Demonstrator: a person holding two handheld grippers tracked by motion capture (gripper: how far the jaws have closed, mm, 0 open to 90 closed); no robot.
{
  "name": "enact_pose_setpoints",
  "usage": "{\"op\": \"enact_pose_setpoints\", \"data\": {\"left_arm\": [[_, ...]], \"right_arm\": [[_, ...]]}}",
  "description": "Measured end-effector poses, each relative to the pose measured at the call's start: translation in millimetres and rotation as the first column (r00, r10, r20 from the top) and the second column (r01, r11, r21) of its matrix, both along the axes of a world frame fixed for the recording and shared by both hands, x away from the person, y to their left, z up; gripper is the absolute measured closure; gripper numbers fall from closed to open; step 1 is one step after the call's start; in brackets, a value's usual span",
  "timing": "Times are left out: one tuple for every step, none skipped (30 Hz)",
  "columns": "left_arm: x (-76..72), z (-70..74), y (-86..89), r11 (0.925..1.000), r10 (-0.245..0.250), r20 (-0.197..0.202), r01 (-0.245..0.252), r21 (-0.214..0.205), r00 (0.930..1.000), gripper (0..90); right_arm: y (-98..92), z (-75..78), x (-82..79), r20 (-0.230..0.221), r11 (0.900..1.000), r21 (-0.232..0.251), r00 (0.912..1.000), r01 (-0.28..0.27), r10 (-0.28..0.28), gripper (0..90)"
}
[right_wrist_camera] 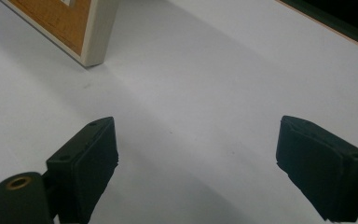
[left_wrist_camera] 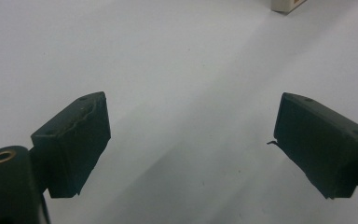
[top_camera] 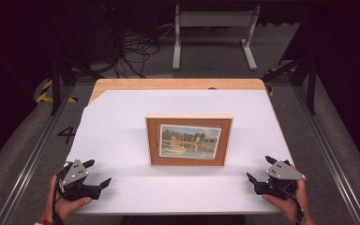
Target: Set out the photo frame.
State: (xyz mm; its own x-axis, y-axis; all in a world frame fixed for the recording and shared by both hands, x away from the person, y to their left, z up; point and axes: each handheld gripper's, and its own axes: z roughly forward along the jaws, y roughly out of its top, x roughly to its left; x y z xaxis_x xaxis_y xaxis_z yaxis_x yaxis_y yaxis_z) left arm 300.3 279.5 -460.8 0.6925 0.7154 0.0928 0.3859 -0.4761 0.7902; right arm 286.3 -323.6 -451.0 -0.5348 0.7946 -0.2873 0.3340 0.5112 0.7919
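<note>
Wooden picture frame [top_camera: 189, 140] – matt white paper sheet [top_camera: 122, 122] beneath.

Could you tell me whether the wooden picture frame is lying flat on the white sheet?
No, the wooden picture frame stands upright on the white sheet.

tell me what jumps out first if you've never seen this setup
A wooden picture frame holding a boat painting stands upright mid-table on a white sheet. At the near edge a hand-held black tool waits on each side of it, left tool and right tool, both with jaws wide open and holding nothing.
</note>
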Motion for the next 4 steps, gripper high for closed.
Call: {"op": "enact_pose_setpoints", "data": {"left_arm": [[0.4,0.0,-0.1,1.0000,-0.002,0.001,0.002,-0.001,1.0000,11.5],[0.9,-0.3,-0.2,1.0000,0.000,0.000,0.000,-0.002,1.0000,11.4],[0.9,-0.3,-0.2,1.0000,0.000,0.000,0.000,-0.002,1.0000,11.4],[1.7,-0.6,0.0,1.0000,0.001,-0.002,-0.001,-0.001,1.0000,11.4]], "right_arm": [[0.2,0.0,0.1,0.002,1.0000,-0.003,1.0000,-0.001,0.001,13.2],[0.3,-0.1,0.2,0.000,1.0000,-0.003,1.0000,0.000,0.000,13.2],[0.3,-0.1,0.2,0.000,1.0000,-0.003,1.0000,0.000,0.000,13.2],[0.5,-0.2,0.2,-0.001,1.0000,-0.004,1.0000,0.002,-0.002,13.2]]}}
